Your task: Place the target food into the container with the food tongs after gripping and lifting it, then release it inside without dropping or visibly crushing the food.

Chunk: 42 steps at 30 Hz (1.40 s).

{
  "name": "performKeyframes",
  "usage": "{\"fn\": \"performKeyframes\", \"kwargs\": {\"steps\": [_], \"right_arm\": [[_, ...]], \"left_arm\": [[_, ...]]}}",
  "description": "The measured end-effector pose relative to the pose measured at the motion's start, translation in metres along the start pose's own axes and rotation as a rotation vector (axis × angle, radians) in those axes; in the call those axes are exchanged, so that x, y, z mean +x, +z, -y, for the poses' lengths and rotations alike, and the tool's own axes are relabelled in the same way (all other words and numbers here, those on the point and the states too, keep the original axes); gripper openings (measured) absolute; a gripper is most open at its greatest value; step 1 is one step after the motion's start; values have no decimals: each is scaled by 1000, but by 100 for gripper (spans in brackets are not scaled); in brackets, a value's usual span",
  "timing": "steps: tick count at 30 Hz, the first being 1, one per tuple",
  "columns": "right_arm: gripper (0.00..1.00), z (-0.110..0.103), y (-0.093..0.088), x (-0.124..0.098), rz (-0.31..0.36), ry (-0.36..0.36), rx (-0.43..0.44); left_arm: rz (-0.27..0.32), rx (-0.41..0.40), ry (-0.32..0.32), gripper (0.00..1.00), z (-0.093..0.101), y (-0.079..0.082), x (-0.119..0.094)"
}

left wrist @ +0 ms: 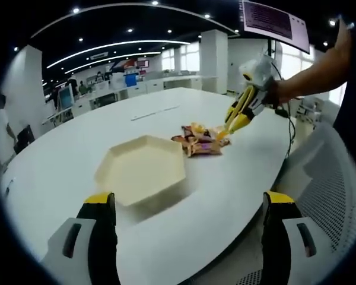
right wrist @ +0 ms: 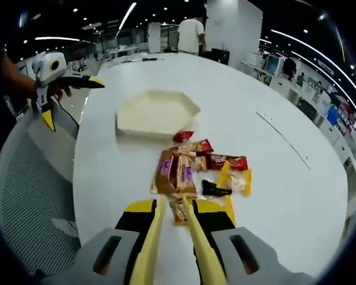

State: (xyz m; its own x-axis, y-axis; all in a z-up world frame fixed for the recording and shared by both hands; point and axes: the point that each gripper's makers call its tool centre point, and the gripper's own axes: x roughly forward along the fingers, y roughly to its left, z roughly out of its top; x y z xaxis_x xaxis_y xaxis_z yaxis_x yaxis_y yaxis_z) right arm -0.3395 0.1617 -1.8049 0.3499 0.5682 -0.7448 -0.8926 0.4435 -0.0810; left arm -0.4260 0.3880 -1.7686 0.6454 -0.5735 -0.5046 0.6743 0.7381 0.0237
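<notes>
A small snack packet [right wrist: 179, 211] sits between the tips of the right gripper [right wrist: 178, 215], nipped at the pile's [right wrist: 196, 169] near edge. The tray [right wrist: 157, 111] lies straight ahead beyond it. The left gripper [left wrist: 187, 205] hangs wide open, empty, farther off.

snacks [right wrist: 193, 169] beside container [right wrist: 157, 111], on table [right wrist: 285, 178]

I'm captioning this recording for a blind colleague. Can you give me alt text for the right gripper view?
The right gripper pinches a small orange-wrapped snack at the near edge of a pile of wrapped snacks on a white table. An empty cream hexagonal container sits beyond the pile. The left gripper, hand-held, hovers at the table's left edge.
</notes>
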Motion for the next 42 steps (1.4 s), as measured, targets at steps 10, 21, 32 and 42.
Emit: {"fn": "performKeyframes", "kwargs": {"steps": [10, 21, 32, 42], "right_arm": [[23, 7, -12, 12, -61, 18, -43], [23, 10, -26, 26, -113, 53, -96], [20, 10, -25, 24, -114, 47, -54], [20, 11, -18, 15, -117, 42, -44]], "left_arm": [[-2, -26, -26, 99, 4, -1, 0], [-110, 79, -51, 94, 10, -27, 5], [-48, 9, -55, 96, 7, -18, 4], [-46, -2, -50, 94, 6, -17, 4]]}}
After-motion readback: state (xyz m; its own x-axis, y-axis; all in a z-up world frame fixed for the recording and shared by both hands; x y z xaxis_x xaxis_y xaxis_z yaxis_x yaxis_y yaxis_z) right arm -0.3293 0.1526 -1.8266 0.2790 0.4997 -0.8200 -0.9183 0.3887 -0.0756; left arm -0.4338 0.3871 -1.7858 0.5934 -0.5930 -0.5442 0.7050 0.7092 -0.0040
